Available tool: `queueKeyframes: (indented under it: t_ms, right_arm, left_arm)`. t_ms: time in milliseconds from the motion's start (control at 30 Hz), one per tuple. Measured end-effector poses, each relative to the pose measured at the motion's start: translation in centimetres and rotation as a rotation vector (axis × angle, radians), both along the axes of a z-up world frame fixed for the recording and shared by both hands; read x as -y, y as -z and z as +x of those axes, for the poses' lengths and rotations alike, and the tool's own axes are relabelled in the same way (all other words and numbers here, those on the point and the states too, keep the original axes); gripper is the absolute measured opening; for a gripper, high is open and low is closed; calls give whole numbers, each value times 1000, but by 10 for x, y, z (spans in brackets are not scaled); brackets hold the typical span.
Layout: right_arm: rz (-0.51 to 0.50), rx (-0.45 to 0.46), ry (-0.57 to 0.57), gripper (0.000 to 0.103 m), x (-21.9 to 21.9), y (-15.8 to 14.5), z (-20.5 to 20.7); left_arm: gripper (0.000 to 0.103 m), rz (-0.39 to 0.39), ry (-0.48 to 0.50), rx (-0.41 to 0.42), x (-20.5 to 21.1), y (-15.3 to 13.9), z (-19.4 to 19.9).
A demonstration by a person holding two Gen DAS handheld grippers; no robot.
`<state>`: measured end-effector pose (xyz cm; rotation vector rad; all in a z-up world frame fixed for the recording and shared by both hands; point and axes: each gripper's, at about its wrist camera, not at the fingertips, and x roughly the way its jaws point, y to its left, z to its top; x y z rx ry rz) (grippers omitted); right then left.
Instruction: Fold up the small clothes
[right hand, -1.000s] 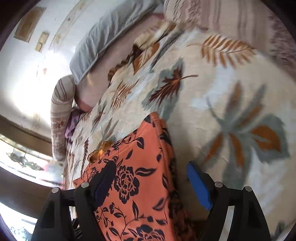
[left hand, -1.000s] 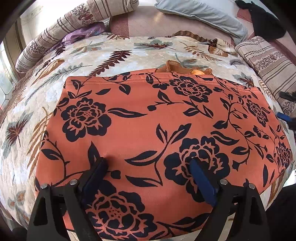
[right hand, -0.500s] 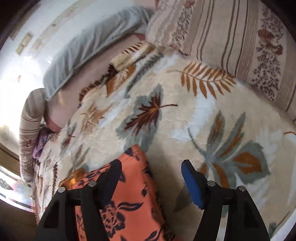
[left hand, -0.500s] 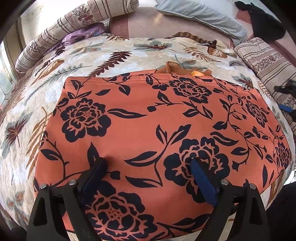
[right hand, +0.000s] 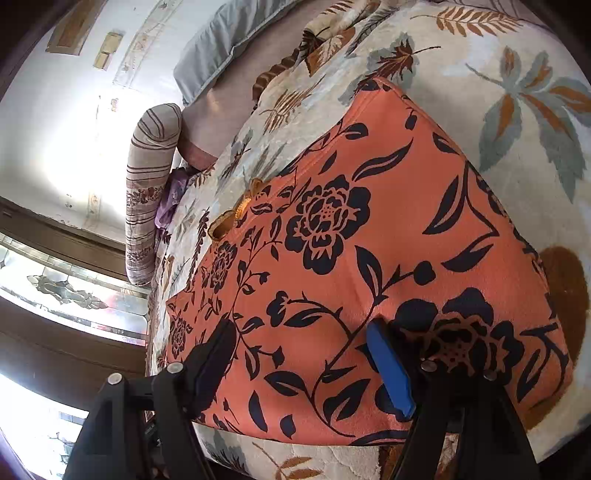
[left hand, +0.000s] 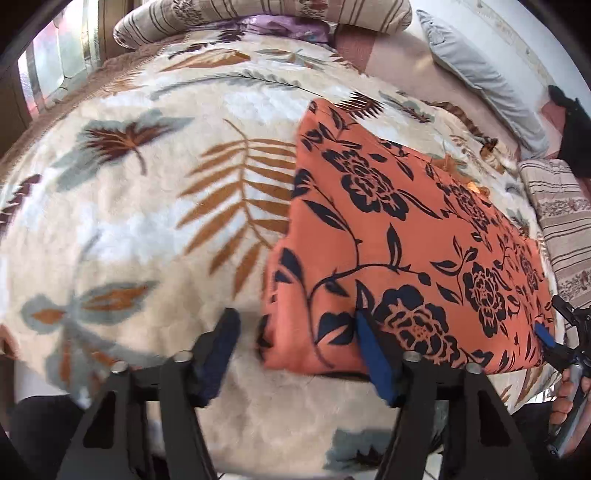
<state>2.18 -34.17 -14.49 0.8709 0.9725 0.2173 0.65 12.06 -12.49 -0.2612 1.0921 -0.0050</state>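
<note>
An orange garment with black flowers (left hand: 406,229) lies flat on the leaf-print blanket (left hand: 129,221). My left gripper (left hand: 295,347) hangs over its near left corner. One finger is over the blanket and the blue-padded one over the cloth; the jaws are closing, with the corner between them but not pinched. In the right wrist view the garment (right hand: 369,240) fills the middle. My right gripper (right hand: 303,362) hovers above its near edge, both fingers over the cloth, jaws opening and holding nothing. The right gripper (left hand: 550,336) also shows at the garment's right end, with a hand (left hand: 565,398) behind it.
A striped bolster (left hand: 258,14) and a purple cloth (left hand: 280,29) lie at the bed's far side. A grey pillow (left hand: 480,74), a black garment (left hand: 576,136) and a striped cushion (left hand: 565,229) sit to the right. A window (right hand: 55,291) is beyond the bed.
My left gripper swung left from the garment's middle to its near left corner, rolled, and its jaws narrowed. My right gripper came back from the blanket beside the garment to over its near edge.
</note>
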Motion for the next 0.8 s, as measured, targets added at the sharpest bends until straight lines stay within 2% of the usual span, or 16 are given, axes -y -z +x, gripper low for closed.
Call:
queueKeyframes:
  t_ms: [100,167,200,267,400,500,567,600,633,667,700,767,800]
  right_arm:
    - [9,10,-1,77,2,2,-2]
    - [21,26,2,77,4,2,-5]
    - [24,31,0,77,5,2,-7]
    - [36,35,-2,77,7,3,-8]
    - [70,44,0,77,11,6,-9]
    - [79,43,1,77,12,6,-10]
    - [89,30,5,77,12,5,-9]
    - [92,11,4,77,13,3,-8]
    - [93,-8,6,77,13,0,-7]
    - [96,-10,5,77,14,-6,-5]
    - [97,9,-5,78,14,-14,-2]
    - [77,55,-36,78,13,-35,7]
    - [61,78,-49,81,14,-43,15]
  left_arm:
    - [63,17,-14,22,-7,-9,-7]
    - [63,66,-3,-63,-10,9,-1]
    - [65,53,4,-64,-13,12,0]
    - [64,59,-5,-67,-15,2,-1]
    - [64,95,-21,51,-13,-35,0]
    - [72,121,8,92,-5,-45,25]
    - [73,159,24,68,2,-34,51]
    - [73,191,34,17,3,-19,61]
    - [73,222,30,-72,2,2,73]
    - [75,175,20,-80,-1,12,74]
    - [77,171,12,-44,-4,11,73]
    - [77,210,39,-20,0,10,69]
    - [77,215,40,-16,0,10,68]
